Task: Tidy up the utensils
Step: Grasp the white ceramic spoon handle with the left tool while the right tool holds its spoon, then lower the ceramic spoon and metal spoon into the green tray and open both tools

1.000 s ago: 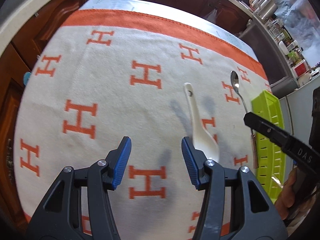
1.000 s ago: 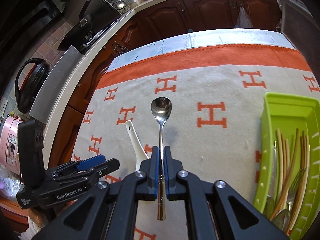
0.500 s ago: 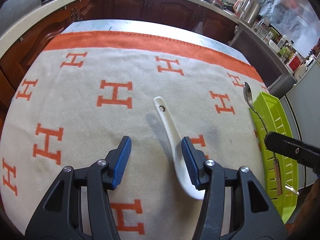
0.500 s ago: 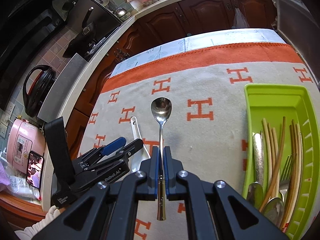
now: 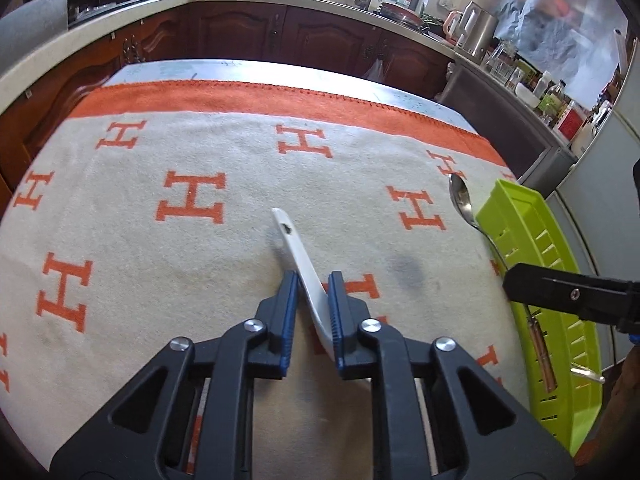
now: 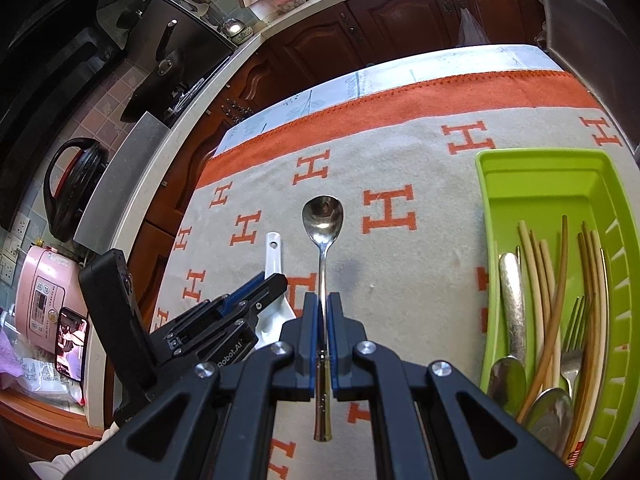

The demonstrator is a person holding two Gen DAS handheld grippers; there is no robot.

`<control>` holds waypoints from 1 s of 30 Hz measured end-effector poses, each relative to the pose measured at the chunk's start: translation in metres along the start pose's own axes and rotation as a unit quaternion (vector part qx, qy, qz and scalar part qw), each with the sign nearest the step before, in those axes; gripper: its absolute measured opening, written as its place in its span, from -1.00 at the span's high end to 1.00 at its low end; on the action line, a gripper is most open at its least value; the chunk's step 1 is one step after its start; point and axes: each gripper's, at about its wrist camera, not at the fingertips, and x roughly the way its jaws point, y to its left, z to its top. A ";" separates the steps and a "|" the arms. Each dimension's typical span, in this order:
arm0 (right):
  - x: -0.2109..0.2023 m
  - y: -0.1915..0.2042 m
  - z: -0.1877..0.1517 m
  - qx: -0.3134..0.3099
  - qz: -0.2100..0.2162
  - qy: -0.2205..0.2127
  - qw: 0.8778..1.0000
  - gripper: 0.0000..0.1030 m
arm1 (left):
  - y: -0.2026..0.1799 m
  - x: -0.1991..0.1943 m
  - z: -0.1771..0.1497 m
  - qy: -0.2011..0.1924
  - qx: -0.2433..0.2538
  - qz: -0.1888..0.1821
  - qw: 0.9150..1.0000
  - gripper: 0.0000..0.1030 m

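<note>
The left hand-held gripper (image 5: 313, 286) is clamped narrow on the handle of a white spoon (image 5: 302, 264) whose hole-tipped end points away over the orange-lettered cloth (image 5: 160, 240) on the desk. The right hand-held gripper (image 6: 321, 310) grips the stem of a metal spoon (image 6: 322, 216), bowl forward, above the cloth just left of the green tray (image 6: 540, 176). Chopsticks (image 6: 548, 280), spoons and a fork (image 6: 574, 344) lie in the tray
</note>
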 end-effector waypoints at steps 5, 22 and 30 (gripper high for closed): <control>-0.005 -0.002 -0.001 0.006 0.005 -0.005 1.000 0.92 | -0.004 -0.004 -0.002 -0.002 -0.008 -0.003 1.000 0.91; -0.068 -0.033 -0.026 0.048 0.007 -0.054 0.997 0.92 | -0.050 -0.056 -0.006 0.043 -0.001 -0.046 0.998 0.94; -0.116 -0.082 -0.051 0.085 -0.056 -0.080 0.992 0.92 | -0.123 -0.081 -0.011 0.051 0.027 -0.082 0.995 0.94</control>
